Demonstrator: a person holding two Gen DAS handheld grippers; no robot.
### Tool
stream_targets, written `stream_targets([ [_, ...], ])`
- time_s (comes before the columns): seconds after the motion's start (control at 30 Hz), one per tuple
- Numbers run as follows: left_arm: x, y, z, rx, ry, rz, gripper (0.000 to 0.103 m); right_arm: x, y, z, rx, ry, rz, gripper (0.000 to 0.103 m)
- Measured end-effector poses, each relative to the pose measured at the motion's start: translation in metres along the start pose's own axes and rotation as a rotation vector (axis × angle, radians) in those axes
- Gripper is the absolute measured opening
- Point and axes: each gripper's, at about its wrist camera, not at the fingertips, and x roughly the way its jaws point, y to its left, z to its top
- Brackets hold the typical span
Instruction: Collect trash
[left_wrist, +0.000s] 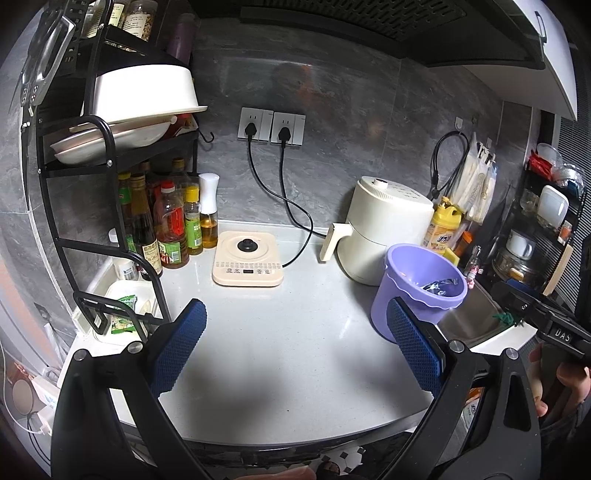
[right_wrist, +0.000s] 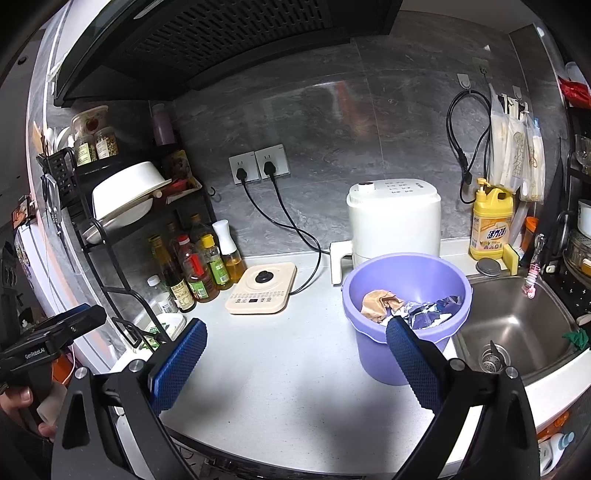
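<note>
Purple bucket (right_wrist: 404, 317) on counter (right_wrist: 288, 369), just left of sink (right_wrist: 517, 325).
Crumpled brown paper (right_wrist: 380, 301) & foil (right_wrist: 430, 308) inside: light, soft; pinch a fold. Your left gripper (left_wrist: 295, 345) & right gripper (right_wrist: 295, 360) both agape, empty.

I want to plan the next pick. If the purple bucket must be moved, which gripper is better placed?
Probably the right gripper: the purple bucket sits directly by its fingers. Both grippers are open and empty.
</note>
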Motion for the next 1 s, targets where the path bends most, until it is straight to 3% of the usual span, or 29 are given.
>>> stream_targets([
  [1.0, -0.001, 0.011, 0.003, -0.012, -0.012, -0.006, 0.097, 0.003, 0.007, 0.004, -0.025, -0.001, -0.011, 0.095],
])
